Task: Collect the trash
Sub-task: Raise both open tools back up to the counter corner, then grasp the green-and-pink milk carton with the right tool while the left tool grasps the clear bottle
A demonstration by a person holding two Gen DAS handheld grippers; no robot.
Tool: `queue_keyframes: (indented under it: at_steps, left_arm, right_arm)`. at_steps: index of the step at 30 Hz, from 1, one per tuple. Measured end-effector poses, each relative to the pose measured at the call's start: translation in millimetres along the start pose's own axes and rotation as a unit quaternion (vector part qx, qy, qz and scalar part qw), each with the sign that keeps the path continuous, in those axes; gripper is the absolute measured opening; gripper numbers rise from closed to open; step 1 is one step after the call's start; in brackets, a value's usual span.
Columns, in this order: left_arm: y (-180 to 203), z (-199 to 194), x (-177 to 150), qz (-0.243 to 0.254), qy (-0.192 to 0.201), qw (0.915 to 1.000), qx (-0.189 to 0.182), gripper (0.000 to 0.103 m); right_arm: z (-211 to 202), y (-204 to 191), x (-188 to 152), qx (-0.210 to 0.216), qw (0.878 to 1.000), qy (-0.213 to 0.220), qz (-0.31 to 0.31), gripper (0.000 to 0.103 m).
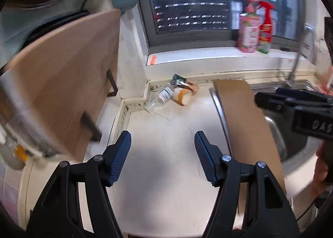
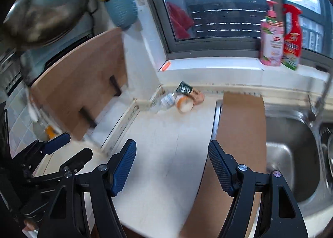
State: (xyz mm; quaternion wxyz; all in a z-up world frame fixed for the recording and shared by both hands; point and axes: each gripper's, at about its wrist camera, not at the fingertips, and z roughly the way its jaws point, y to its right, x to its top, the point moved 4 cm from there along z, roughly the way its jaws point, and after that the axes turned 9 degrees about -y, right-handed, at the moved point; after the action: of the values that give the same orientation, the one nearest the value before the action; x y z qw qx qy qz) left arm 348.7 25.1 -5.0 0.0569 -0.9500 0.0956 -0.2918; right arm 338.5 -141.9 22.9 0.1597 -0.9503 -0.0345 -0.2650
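Clearly, the trash lies in a small heap at the far back corner of the desk [image 1: 166, 154], against the low ledge under the window: a clear plastic bottle [image 1: 163, 97] on its side, an orange-and-white wrapper [image 1: 183, 95] touching it, and a dark green packet [image 1: 177, 79] leaning behind both. A brown board [image 1: 245, 125] lies just to the right of the heap, bridging the rim of the steel sink [image 2: 291, 154]. A pink soap bottle [image 2: 270, 44] and a red spray bottle [image 2: 292, 40] stand on the sill above, well apart from the trash. A wooden cutting board [image 1: 68, 84] leans at the left.

Left hand-held gripper [image 1: 162, 157]: jaws wide, nothing between them, over bare desk and well short of the heap. Right hand-held gripper [image 2: 172, 167]: likewise wide and empty, over the seam between desk and brown board.

Risks, as judged from this layout: the bottle is round and smooth, so a contact off its middle could roll it along the ledge or squirt it out of the pads. Because the three pieces touch, closing on one may drag or scatter the others. With both tools converging on one corner, they could collide. Both views are blurred, so fine aim is uncertain.
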Motion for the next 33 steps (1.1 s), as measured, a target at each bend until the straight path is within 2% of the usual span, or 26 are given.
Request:
queue_keyframes:
  at_steps: [4,7,13,19,25,33]
  left_arm:
    - [-1,72,59,-0.009,-0.038,0.9991,0.018,0.061]
    - [0,127,91,-0.021,-0.07,0.997,0.025,0.061]
    - [5,217,125,-0.022,-0.126,0.9915,0.028,0.061]
    - [15,288,137,0.018,-0.164,0.9856,0.036,0.061]
    - [13,315,134,0.035,-0.184,0.9813,0.046,0.061]
    - [12,345,133,0.052,-0.209,0.9755,0.043,0.061]
  right_arm:
    - [57,42,80,0.02,1.0,-0.02,0.007,0.073]
    - [107,77,130,0.036,0.998,-0.04,0.019,0.073]
    - [214,129,203,0.07,0.992,-0.088,0.05,0.073]
    - [316,146,231,0.087,0.986,-0.136,0.049,0.073]
    - [400,139,242,0.112,0.978,-0.176,0.024,0.073]
    - [455,133,239,0.135,0.97,-0.201,-0.005,0.073]
